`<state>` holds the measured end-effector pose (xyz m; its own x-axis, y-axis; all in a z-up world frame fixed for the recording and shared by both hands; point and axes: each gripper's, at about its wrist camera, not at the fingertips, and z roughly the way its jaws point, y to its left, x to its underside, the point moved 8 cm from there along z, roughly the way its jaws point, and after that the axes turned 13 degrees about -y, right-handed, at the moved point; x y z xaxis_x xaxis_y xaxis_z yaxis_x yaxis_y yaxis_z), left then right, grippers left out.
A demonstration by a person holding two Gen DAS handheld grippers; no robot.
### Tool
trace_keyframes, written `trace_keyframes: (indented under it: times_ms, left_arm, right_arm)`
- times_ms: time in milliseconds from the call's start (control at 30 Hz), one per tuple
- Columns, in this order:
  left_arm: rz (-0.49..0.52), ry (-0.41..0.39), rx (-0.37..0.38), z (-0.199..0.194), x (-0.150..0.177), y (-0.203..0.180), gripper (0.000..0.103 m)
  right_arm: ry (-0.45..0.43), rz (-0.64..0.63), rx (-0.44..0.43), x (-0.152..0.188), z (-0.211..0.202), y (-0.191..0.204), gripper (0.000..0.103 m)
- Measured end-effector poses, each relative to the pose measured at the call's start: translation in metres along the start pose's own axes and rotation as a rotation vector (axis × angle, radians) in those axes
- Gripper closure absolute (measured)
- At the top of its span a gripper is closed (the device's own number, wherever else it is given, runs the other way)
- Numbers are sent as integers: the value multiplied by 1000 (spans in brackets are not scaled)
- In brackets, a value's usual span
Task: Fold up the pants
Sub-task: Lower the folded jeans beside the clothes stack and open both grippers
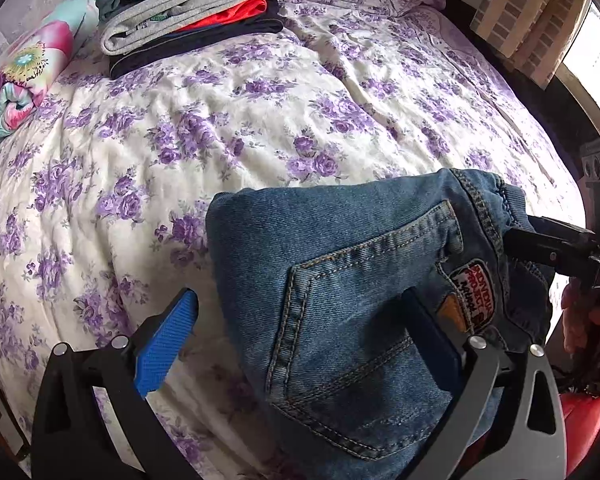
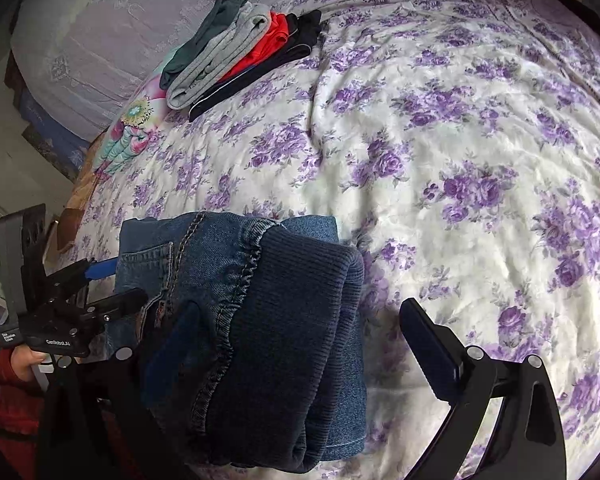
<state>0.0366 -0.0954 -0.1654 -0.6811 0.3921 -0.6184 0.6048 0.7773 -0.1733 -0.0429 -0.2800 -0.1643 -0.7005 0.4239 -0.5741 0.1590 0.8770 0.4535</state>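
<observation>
On near edge of floral bedspread point(image 1: 260, 128): folded jeans point(image 1: 360, 300) draped over inner fingers of both grippers. Left gripper point(image 1: 300, 320) wide open, right gripper point(image 2: 300, 344) wide open, neither clamping. Folded clothes stack point(image 1: 188, 20) far behind.

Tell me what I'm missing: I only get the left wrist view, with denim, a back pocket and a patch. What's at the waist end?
Observer: The jeans end in a dark ribbed waistband, doubled over in layers.
Operator: Is the other gadget pinching it?
Observer: No. The right hand-held gripper stands open; its outer finger is clear of the denim, over the floral bedspread.
Operator: Who's holding mine?
Observer: A hand in a red sleeve grips the left hand-held gripper from behind.
</observation>
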Motion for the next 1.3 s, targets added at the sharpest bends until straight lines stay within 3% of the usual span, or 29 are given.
trace_keyframes:
  times_ms: [67,133,167,200,233,300,400,567,733,833,933,1000,1067,1200,1300]
  left_arm:
    - [-32,0,18,3,2,1,4]
    - [-119,22,126,11,8,-3,5]
    - [-167,38,176,16,12,-5,10]
    - [-221,38,220,18,14,-4,22]
    - [-255,22,237,16,11,-3,25]
    - [-229,-19,234,5,2,-4,43]
    - [-222,-119,239,-23,-27,-1,52]
    - [-182,-236,168,-39,-119,33,52]
    - [-197,-235,85,4,-187,89,51]
    - [-216,-207,25,42,-201,121,51]
    - [-221,-150,-33,78,-195,141,49]
    - [-245,-121,-70,98,-189,156,40]
    - [-270,-144,-75,106,-188,163,34]
    - [-270,-179,-104,117,-183,166,9]
    - [-333,-176,-63,119,-179,170,8]
  right_arm:
    - [30,70,-66,6,10,-3,4]
    - [45,117,-107,12,20,-3,6]
    - [42,90,-120,11,22,4,19]
    - [50,62,-113,9,22,13,31]
    - [52,42,-103,5,18,22,43]
    - [36,-29,-95,-6,6,40,51]
    - [-1,-50,-123,-34,-2,54,52]
    - [-122,-126,-173,-124,20,82,52]
    - [-138,-200,-166,-196,90,94,52]
    - [-114,-243,-130,-215,144,93,52]
    - [-74,-264,-77,-213,192,88,48]
    - [-75,-240,-42,-211,214,78,40]
    - [-113,-229,-39,-212,221,72,34]
    - [-125,-168,-48,-208,226,56,16]
    - [-138,-134,-53,-206,224,50,13]
